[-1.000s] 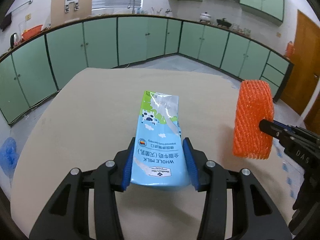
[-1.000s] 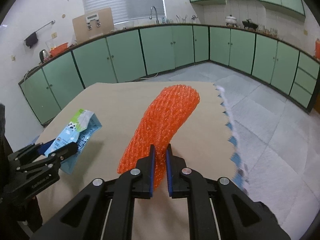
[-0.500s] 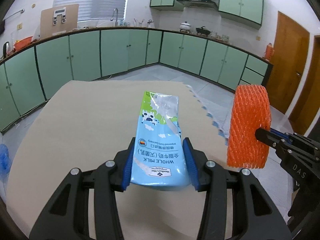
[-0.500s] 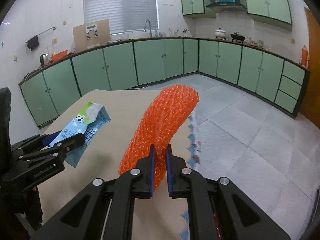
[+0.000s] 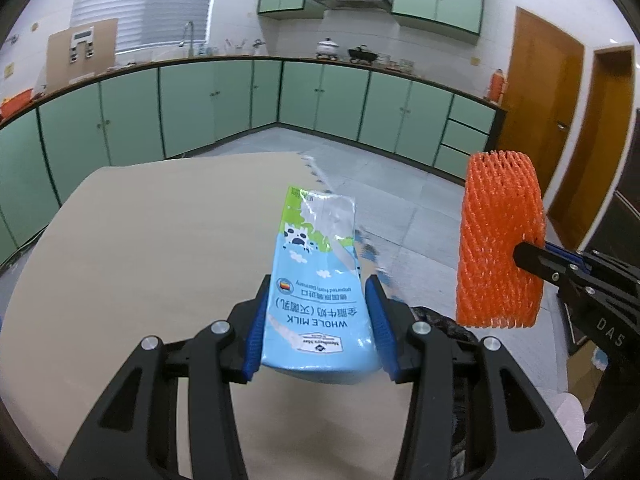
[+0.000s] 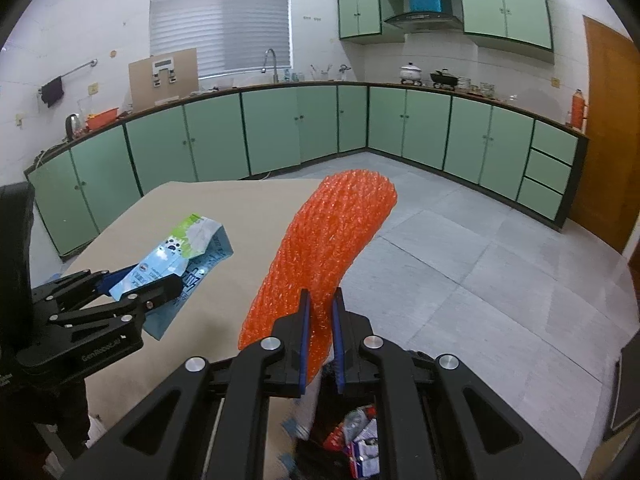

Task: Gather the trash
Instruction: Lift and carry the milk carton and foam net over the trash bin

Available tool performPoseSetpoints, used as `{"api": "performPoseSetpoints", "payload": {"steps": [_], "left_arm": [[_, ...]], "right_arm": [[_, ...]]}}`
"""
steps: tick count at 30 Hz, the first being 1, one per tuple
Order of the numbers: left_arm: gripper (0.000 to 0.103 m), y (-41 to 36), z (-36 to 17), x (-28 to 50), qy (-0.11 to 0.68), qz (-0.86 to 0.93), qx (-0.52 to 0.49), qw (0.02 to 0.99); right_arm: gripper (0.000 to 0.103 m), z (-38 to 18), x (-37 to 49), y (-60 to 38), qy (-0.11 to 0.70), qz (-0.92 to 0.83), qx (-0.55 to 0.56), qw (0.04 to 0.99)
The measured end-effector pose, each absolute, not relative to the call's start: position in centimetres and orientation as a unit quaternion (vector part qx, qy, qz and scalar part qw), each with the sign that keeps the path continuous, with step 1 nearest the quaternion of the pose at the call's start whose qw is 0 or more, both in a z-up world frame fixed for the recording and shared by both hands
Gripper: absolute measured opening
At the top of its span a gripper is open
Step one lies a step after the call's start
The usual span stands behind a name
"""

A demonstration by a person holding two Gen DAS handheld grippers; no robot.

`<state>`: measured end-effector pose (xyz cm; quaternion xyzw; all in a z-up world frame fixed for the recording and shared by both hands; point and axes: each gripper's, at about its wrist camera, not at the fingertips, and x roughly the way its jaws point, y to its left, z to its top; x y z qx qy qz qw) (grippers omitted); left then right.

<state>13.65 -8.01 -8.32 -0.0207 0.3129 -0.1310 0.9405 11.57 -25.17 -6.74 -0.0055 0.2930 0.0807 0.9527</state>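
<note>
While the left gripper clamps its blue pads on both sides of a light-blue milk carton, the carton rides in the air above the near edge of the beige table, its torn, flattened top pointing away toward the green cabinets. The printing reads upside down from the left wrist view, "WHOLE MILK" just between the pads. Over on the far side of the table's edge, the right gripper is pinched tight on an orange foam net sleeve, the jaws nearly closed with only the squashed mesh between them. That sleeve stands up tall and curves away from the fingers, hanging off the table, over the grey tiled floor. From the left wrist view the same sleeve shows as a stubby orange tube beside the carton, clear of it, with the right gripper biting its side. From the right wrist view, the carton sits in the left gripper over the table. Just off the table edge and right under the right gripper's fingers, a dark bin shows crumpled wrappers inside.
</note>
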Motion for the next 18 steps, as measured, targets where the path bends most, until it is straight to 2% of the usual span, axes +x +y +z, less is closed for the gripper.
{"api": "performPoseSetpoints", "payload": {"steps": [5, 6, 7, 12, 18], "left_arm": [[0.041, -10.3, -8.2, 12.8, 0.309, -0.153, -0.011, 0.938], [0.021, -10.6, -8.2, 12.6, 0.308, -0.157, -0.009, 0.938], [0.012, -11.1, -8.3, 12.4, 0.310, -0.165, -0.007, 0.936], [0.014, -14.0, -9.9, 11.8, 0.317, -0.166, 0.024, 0.934], [0.017, -13.8, -14.1, 13.6, 0.377, -0.145, 0.033, 0.914]], "right_arm": [[0.010, -6.7, 9.9, -26.9, 0.291, 0.059, 0.000, 0.955], [0.010, -6.7, 9.6, -27.4, 0.291, 0.054, 0.002, 0.955], [0.010, -6.8, 9.3, -27.8, 0.291, 0.048, 0.003, 0.955], [0.010, -7.5, 8.4, -29.9, 0.299, 0.033, 0.018, 0.954], [0.010, -9.1, 8.4, -30.9, 0.311, 0.026, 0.034, 0.949]]}}
